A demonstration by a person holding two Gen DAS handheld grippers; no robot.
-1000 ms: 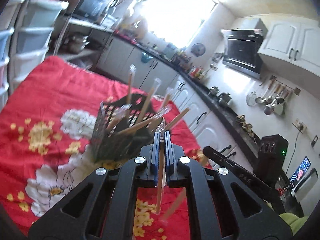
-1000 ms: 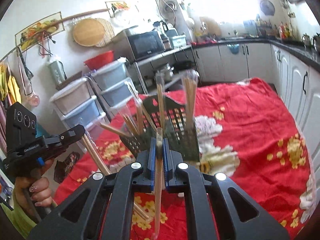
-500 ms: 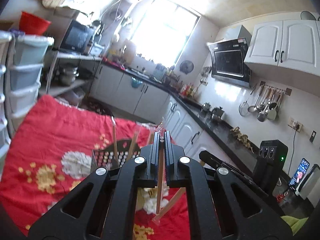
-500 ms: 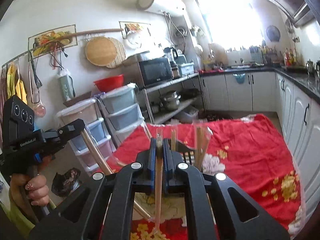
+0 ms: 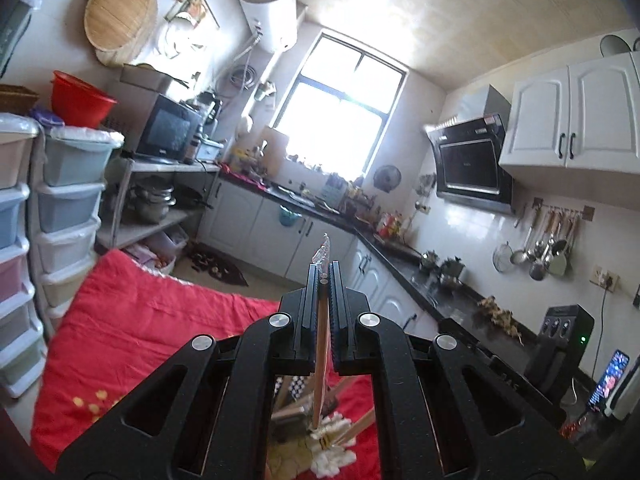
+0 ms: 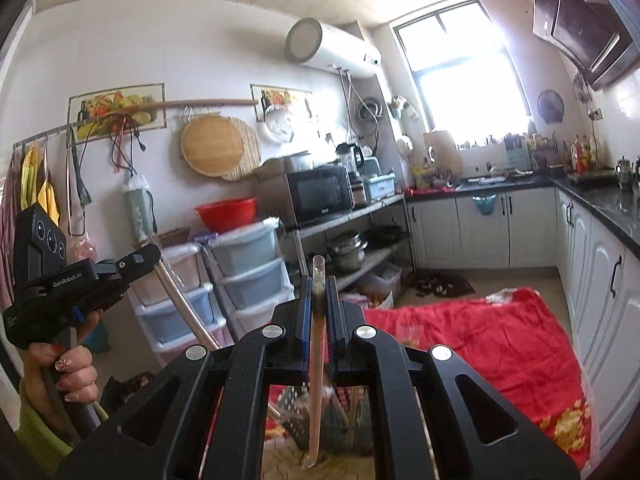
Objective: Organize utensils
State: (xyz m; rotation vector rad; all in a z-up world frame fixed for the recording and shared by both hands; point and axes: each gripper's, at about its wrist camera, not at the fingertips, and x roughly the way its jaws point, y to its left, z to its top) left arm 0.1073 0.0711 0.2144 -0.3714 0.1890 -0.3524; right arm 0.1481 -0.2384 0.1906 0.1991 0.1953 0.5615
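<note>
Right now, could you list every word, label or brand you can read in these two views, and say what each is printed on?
"GenRobot.AI": white print on the side of the left gripper, seen from the right wrist view.
Too small or blurred to read: the badge on the microwave, the range hood label, and the phone screen.

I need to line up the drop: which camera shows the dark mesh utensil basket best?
The right wrist view: the dark mesh utensil basket shows below the right gripper, under its wrapped chopstick. The left wrist view catches only a dark scrap between the gripper's arms.
</note>
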